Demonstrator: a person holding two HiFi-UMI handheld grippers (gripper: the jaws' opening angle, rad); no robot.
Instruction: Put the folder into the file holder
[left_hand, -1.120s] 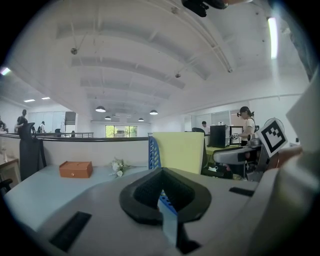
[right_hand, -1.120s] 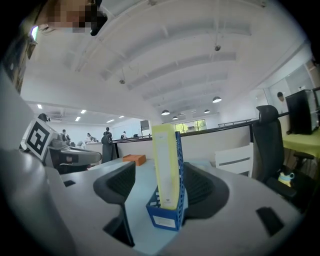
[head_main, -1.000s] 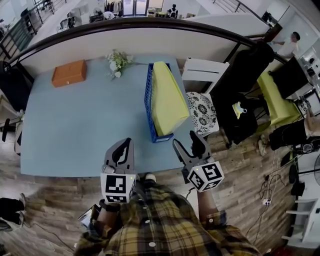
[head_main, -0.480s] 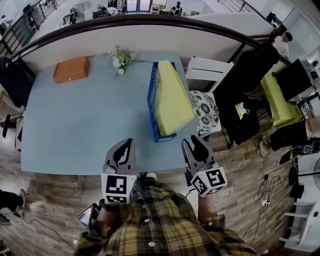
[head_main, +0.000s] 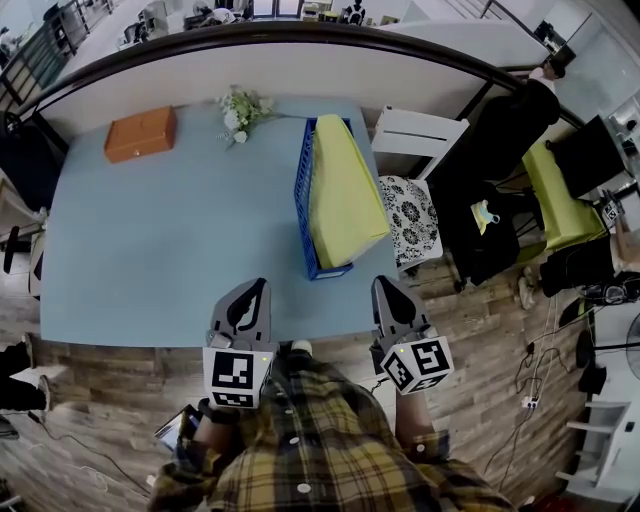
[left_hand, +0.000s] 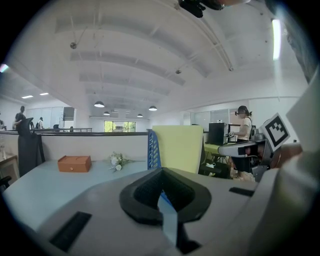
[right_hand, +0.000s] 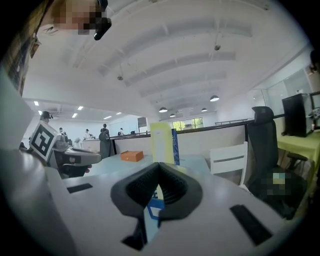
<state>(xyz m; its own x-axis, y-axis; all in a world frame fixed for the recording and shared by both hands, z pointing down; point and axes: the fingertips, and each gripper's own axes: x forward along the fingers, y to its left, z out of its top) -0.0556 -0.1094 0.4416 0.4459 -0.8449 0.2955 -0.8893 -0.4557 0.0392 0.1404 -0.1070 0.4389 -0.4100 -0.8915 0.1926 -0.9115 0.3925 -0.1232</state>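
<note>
The yellow folder (head_main: 345, 190) stands inside the blue file holder (head_main: 302, 195) on the right part of the light-blue table (head_main: 150, 240); it also shows as a yellow sheet, the folder (left_hand: 184, 147), beside the holder's blue wall (left_hand: 153, 150), and as the folder (right_hand: 161, 142) in the right gripper view. My left gripper (head_main: 247, 296) hovers over the table's near edge, shut and empty. My right gripper (head_main: 387, 293) is just off the table's near right corner, shut with nothing in it. Both are well short of the holder.
An orange box (head_main: 140, 134) lies at the table's far left and a small flower bunch (head_main: 243, 108) at the far middle. A white chair (head_main: 410, 150) with a patterned cushion stands right of the table. A low partition wall runs behind.
The right gripper's jaws have closed from wide open to shut, and it drifted slightly right. The left gripper has stayed put.
</note>
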